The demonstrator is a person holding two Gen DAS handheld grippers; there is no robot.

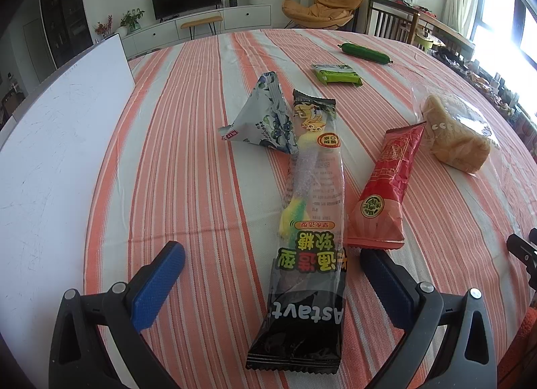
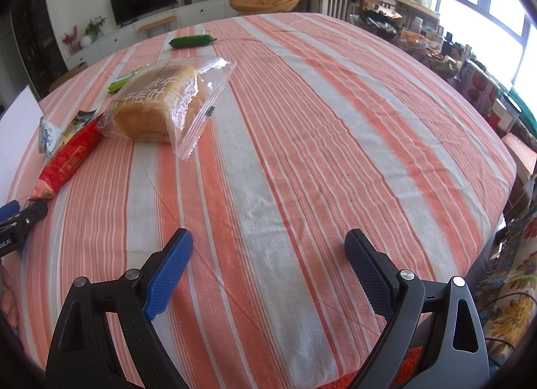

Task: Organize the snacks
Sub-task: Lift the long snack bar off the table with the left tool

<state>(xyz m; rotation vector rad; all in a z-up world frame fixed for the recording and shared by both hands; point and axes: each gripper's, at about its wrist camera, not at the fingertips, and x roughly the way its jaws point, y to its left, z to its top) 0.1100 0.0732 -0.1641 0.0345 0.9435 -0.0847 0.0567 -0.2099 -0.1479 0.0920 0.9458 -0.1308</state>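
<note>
Between the wide-open jaws of the left gripper (image 1: 272,271), untouched: gummy candy packet (image 1: 308,221), lengthwise. Right of packet: red packet (image 1: 386,187); beyond, triangular blue pouch (image 1: 265,120), bread (image 1: 453,141), green bar (image 1: 335,73). Right gripper (image 2: 268,265) is spread, empty. Pads are best closed squarely across the packet.

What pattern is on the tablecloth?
Orange-and-white stripes on the tablecloth, clearest in the right wrist view.

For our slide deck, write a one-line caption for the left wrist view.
Open left gripper straddling a long gummy-candy packet on a striped tablecloth, other snacks scattered beyond.
</note>
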